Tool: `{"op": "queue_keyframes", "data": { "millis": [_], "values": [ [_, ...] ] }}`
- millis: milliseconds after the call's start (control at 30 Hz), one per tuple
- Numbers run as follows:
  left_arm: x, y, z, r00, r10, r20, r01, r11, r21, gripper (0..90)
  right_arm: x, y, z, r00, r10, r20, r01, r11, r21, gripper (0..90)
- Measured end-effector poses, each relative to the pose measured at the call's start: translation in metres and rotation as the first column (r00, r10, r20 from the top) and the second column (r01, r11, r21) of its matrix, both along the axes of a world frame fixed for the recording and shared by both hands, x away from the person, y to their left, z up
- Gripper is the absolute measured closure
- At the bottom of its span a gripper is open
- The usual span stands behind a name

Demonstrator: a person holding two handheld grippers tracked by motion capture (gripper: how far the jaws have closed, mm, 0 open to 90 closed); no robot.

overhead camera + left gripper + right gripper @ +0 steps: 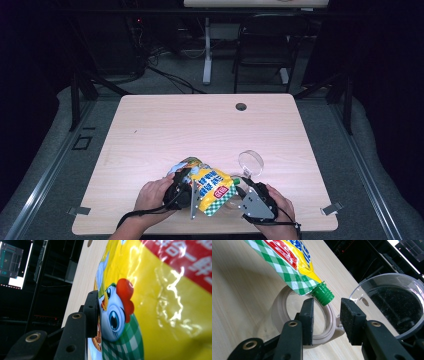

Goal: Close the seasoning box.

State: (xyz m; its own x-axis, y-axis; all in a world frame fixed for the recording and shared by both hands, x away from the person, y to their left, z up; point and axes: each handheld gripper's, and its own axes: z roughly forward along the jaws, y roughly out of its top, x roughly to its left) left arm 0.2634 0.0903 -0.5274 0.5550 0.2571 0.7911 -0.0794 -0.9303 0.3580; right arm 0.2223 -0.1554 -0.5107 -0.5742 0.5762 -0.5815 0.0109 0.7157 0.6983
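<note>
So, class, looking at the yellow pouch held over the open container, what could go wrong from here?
1. The yellow foil pouch's green screw spout hangs near the rim of the clear round container, so contents might spill onto the wooden table.
2. The right gripper, jaws open beside the spout, could knock the hinged clear lid.

The high view is looking forward and down from above the person's side, taking in the whole surface (pixel 150 130), with hands entering at the bottom of the frame and the floor and a chair (pixel 265 45) lying beyond at the top. The left gripper view is sitting very close to the pouch (pixel 155 305), rolled sideways so the surface is running as a strip up the upper middle. The right gripper view is looking low across the surface from near, facing the pouch's green cap (pixel 323 295) at centre and a clear lid (pixel 392 302) at right. All three are sharing the pouch and the surface.
</note>
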Motion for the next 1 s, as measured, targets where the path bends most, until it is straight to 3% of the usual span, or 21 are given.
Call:
{"op": "queue_keyframes", "data": {
  "millis": [333, 467, 700, 1000],
  "values": [
    [0.003, 0.000, 0.001, 0.9999, -0.003, 0.011, 0.003, 1.0000, 0.008, 63.3, -0.001, 0.006, -0.001, 0.9989, 0.015, 0.043, -0.012, 0.9984, -0.056, 58.7],
    [0.003, -0.002, 0.001, 0.9999, -0.004, 0.012, 0.004, 0.9999, 0.009, 63.3, -0.001, 0.008, -0.002, 0.9982, 0.025, 0.055, -0.022, 0.9982, -0.056, 58.1],
    [0.003, -0.004, 0.002, 0.9999, -0.008, 0.008, 0.008, 0.9997, 0.021, 63.4, -0.002, 0.013, 0.000, 0.9969, 0.039, 0.068, -0.031, 0.9936, -0.108, 58.2],
    [0.003, -0.004, 0.002, 0.9998, -0.014, 0.013, 0.013, 0.9995, 0.029, 63.3, -0.002, 0.020, -0.001, 0.9949, 0.058, 0.082, -0.047, 0.9909, -0.126, 59.2]
  ]
}}
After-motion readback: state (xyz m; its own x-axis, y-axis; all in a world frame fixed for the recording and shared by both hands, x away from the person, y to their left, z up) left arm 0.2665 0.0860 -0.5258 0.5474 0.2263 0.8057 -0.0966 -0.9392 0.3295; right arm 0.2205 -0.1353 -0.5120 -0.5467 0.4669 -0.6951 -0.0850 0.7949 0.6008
